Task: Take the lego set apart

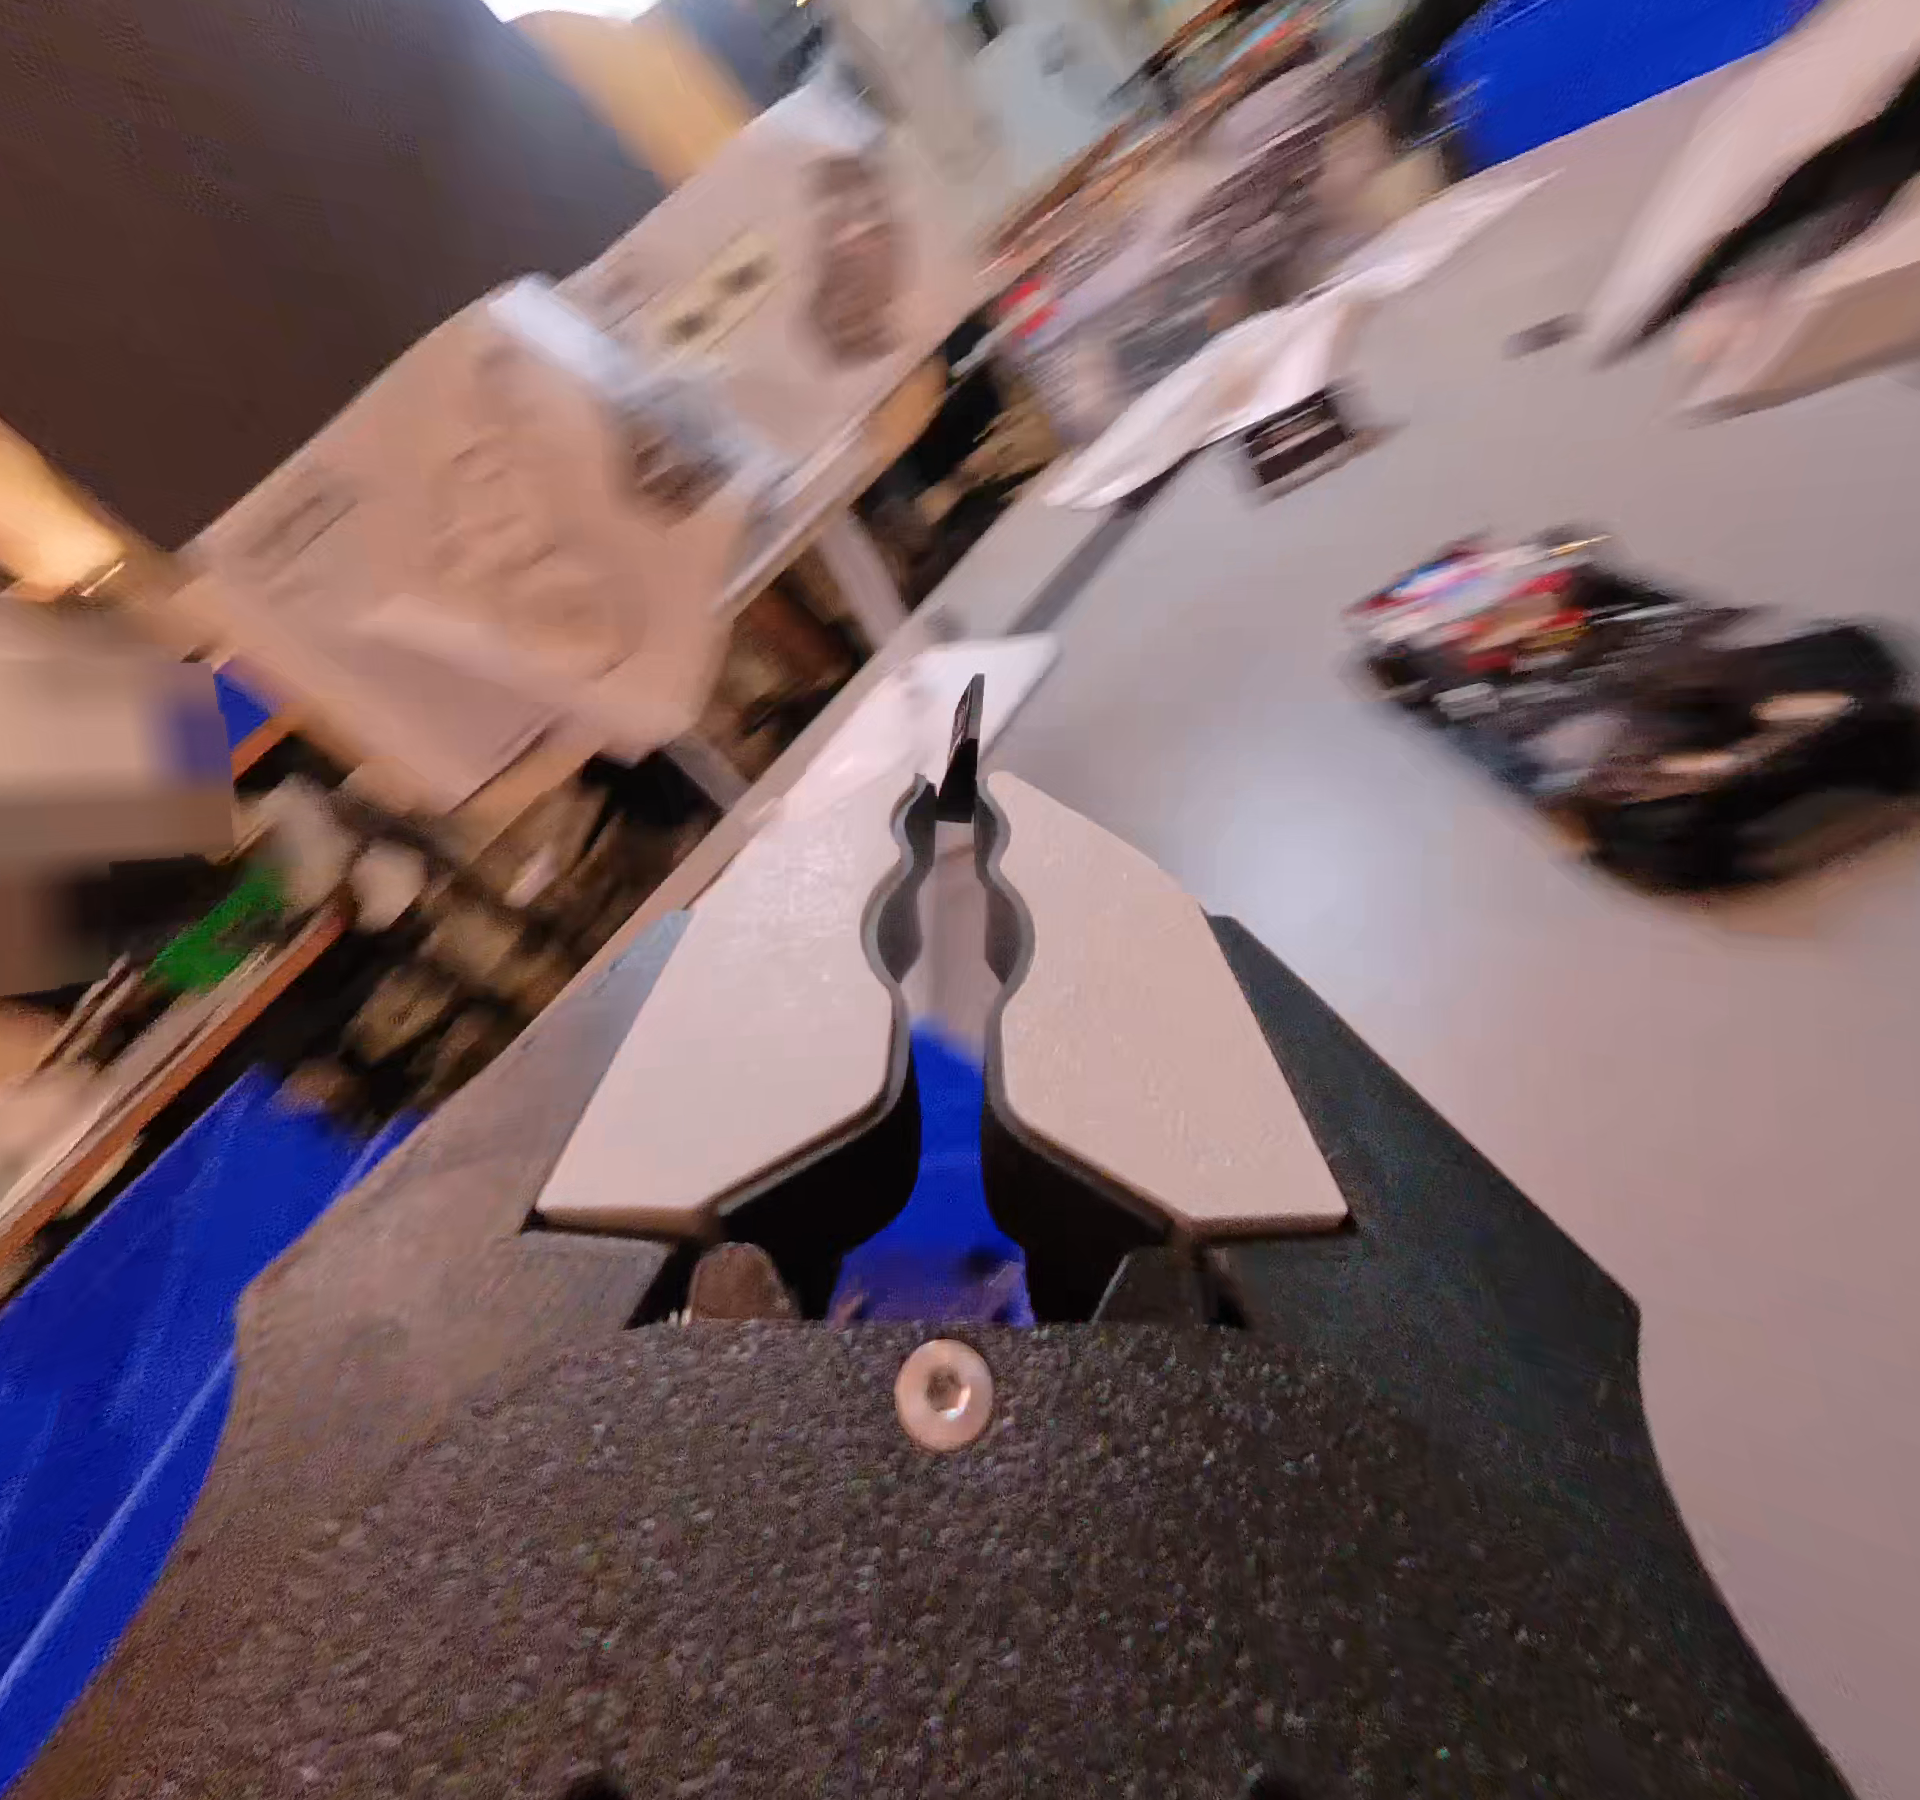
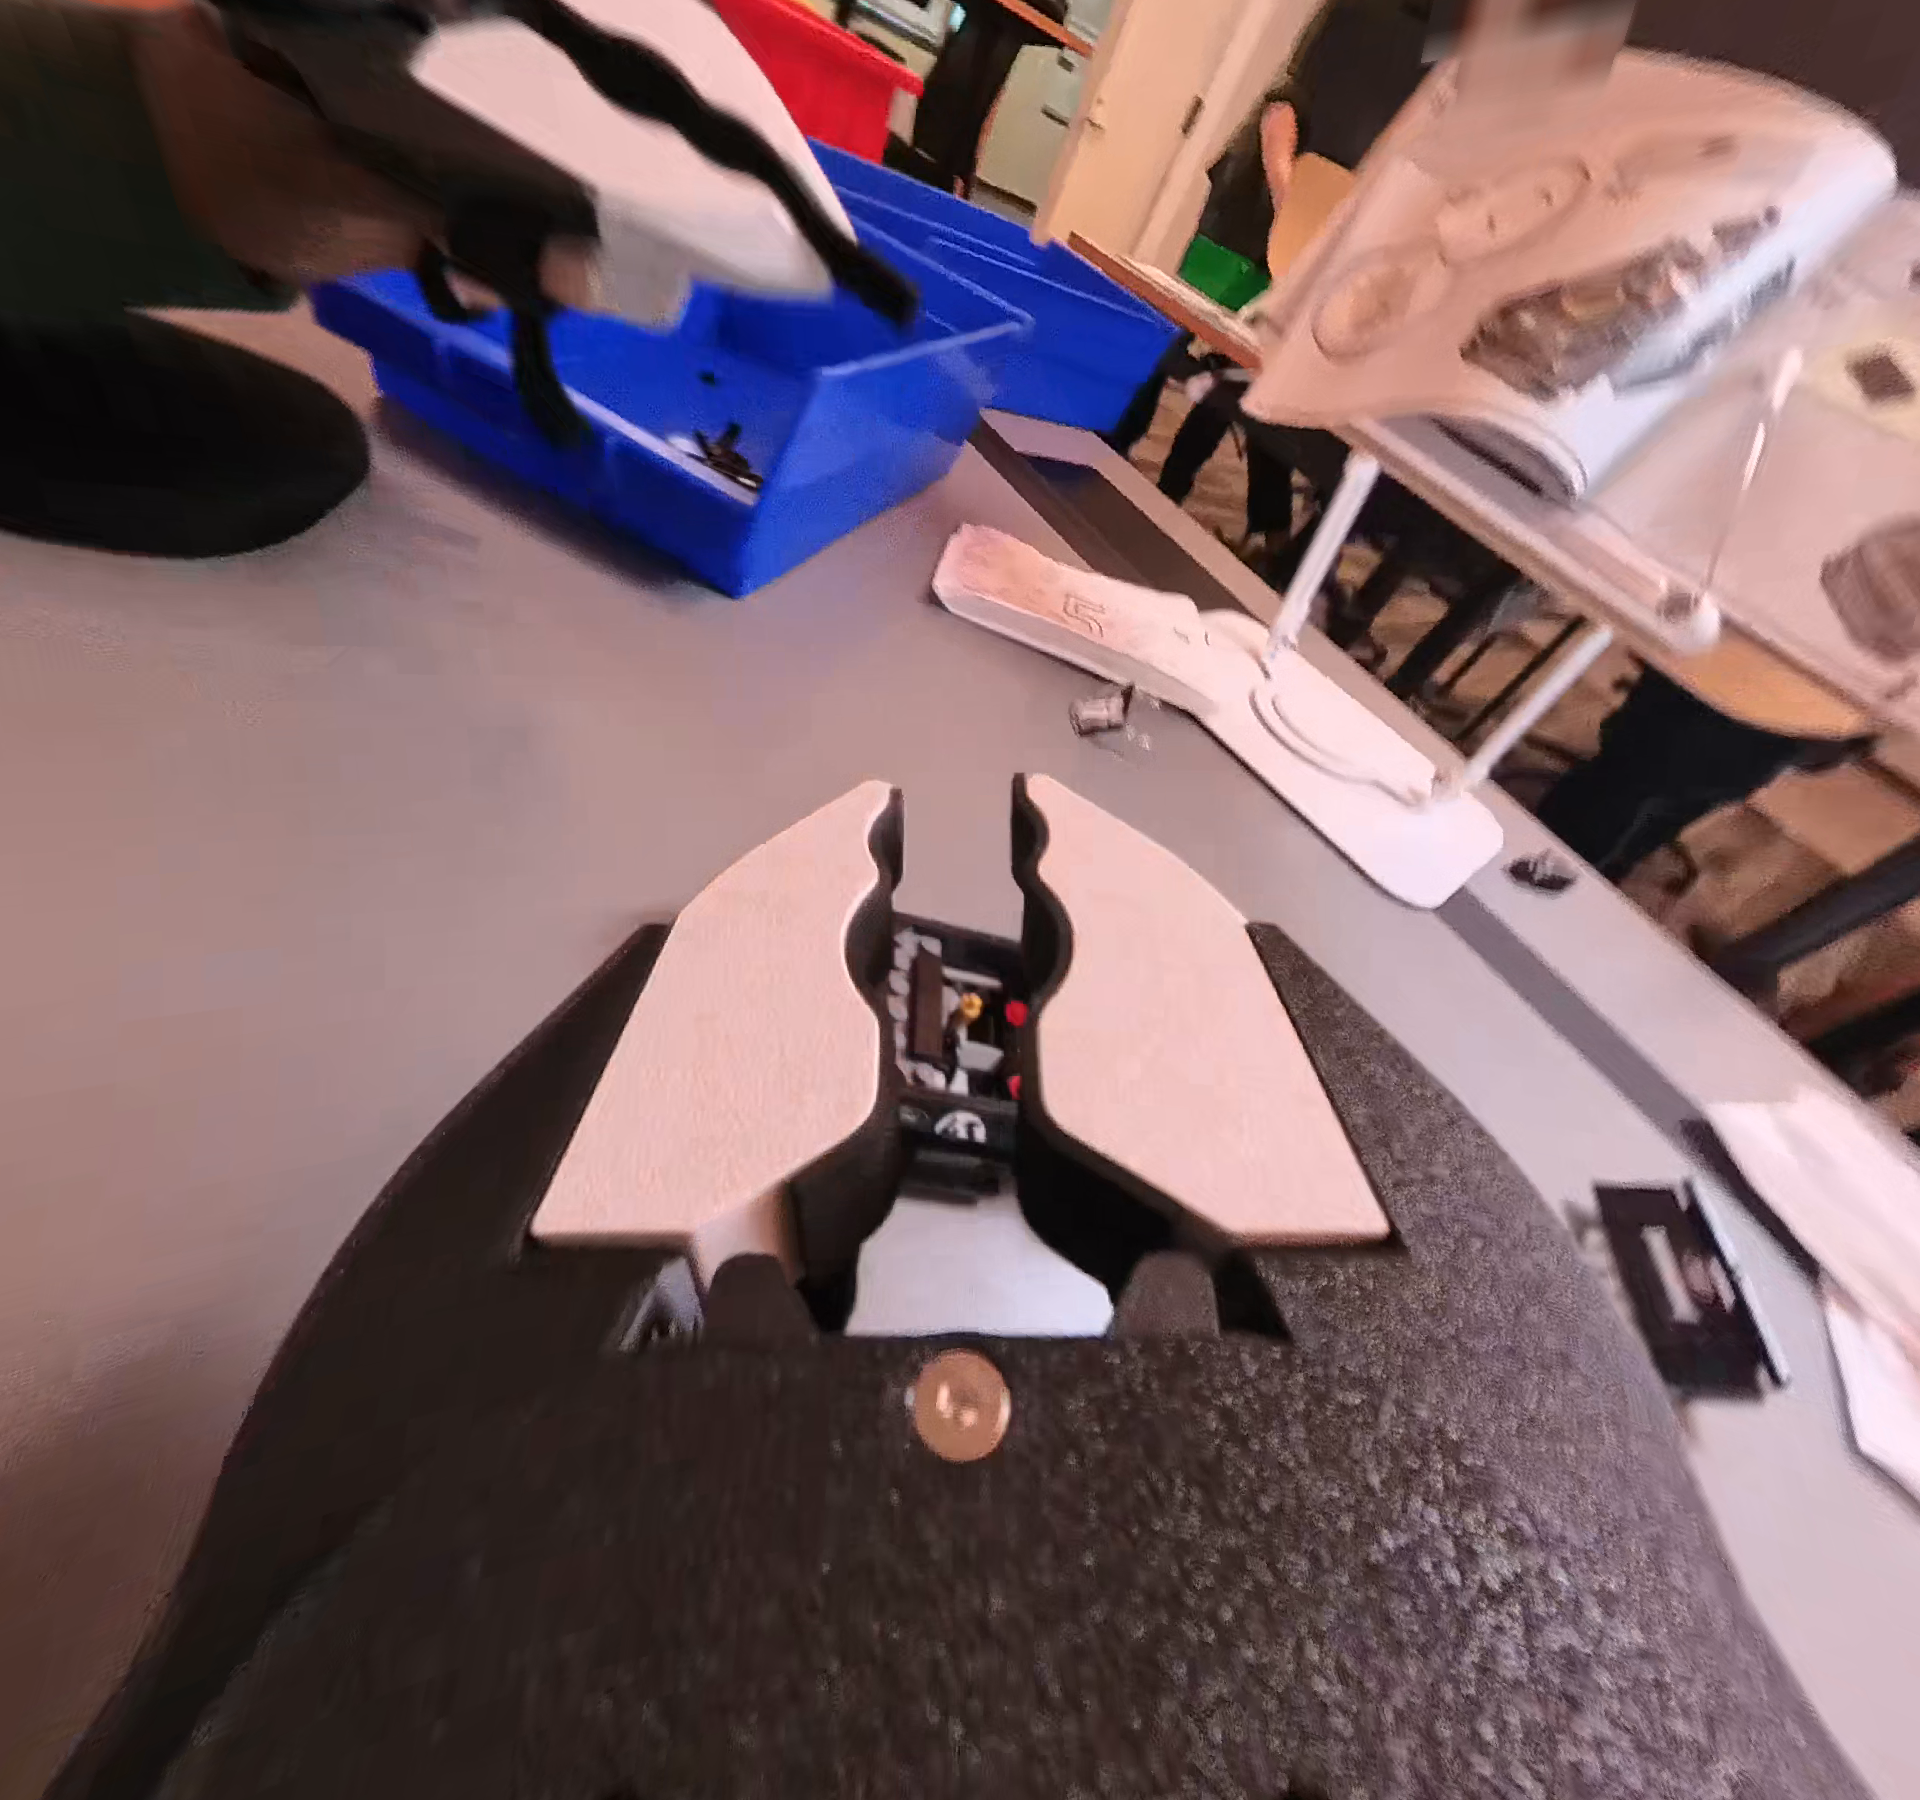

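In the left wrist view my left gripper [image 1: 951,794] is shut on a thin black lego piece [image 1: 964,742] that sticks out past the fingertips. The lego set [image 1: 1631,701], a dark car with red and white parts, lies blurred on the grey table [image 1: 1351,919] to the right. In the right wrist view my right gripper [image 2: 956,794] is open, with nothing between its fingertips. It hovers over the lego set [image 2: 956,1033], which shows through the gap farther back. The left gripper [image 2: 873,285] hangs over the blue bin [image 2: 831,462] at the upper left.
A white stand base [image 2: 1351,742] and a flat white part [image 2: 1060,607] lie ahead on the right, with a small grey piece [image 2: 1098,711] beside them. A black plate [image 2: 1683,1283] and papers [image 2: 1849,1231] lie at the right. A dark sleeve [image 2: 156,441] rests at the left.
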{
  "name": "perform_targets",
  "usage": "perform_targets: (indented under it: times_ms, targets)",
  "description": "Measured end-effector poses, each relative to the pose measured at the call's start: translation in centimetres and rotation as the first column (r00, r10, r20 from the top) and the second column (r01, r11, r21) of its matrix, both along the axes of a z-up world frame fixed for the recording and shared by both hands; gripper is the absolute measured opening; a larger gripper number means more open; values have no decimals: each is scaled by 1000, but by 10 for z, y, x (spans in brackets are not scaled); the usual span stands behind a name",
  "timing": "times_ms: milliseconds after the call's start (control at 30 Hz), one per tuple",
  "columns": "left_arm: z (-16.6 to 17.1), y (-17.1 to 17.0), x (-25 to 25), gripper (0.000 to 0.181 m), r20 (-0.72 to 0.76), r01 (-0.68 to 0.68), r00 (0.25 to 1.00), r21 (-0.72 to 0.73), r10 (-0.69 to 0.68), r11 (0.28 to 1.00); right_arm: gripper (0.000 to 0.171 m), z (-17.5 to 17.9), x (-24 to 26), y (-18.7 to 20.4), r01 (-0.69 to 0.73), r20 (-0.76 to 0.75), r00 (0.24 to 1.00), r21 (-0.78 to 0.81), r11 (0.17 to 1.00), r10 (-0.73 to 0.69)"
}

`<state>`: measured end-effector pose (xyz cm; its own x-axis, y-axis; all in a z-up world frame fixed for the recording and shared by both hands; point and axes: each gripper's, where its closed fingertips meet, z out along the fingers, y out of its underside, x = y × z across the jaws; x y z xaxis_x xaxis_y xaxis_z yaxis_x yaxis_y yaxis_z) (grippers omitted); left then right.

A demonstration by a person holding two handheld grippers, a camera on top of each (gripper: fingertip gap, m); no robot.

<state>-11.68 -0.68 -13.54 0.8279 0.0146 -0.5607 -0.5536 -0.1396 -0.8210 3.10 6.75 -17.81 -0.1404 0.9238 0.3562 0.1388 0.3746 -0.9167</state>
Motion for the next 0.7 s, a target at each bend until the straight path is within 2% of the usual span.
perform_targets:
  times_ms: [33,100,200,300,367,467,533,567,633,700]
  targets:
    - [2,-8,-29,7,19,-121,992,-27,122,992,21,-2,0,9,25,11,1000,-37,999,-25]
    - [-16,-27,-76,7,108,-275,948,-197,300,941,22,-2,1,26,68,26,998,-102,992,-65]
    - [-50,-48,-99,7,256,-288,877,-399,408,871,23,-11,3,37,69,103,993,-190,979,-50]
    - [-63,-57,-101,7,274,-281,853,-477,445,833,22,-21,6,32,37,152,988,-237,971,-1]
    - [-64,-57,-99,15,283,-273,850,-484,444,831,22,-28,6,27,18,187,982,-239,971,27]
    - [-66,-58,-99,36,303,-267,840,-490,450,830,22,-39,4,16,-12,242,968,-230,973,70]
    - [-60,-57,-100,48,315,-273,841,-455,440,847,22,-47,3,8,-26,280,956,-224,974,89]
    - [-52,-55,-98,48,318,-277,849,-413,422,868,22,-50,3,4,-30,298,950,-219,975,96]
    - [-29,-46,-85,47,345,-232,879,-296,330,927,23,-55,0,-1,-20,326,941,-210,978,89]
    - [-8,-33,-53,44,404,-101,900,-175,165,979,26,-57,-5,-5,3,349,934,-211,977,73]
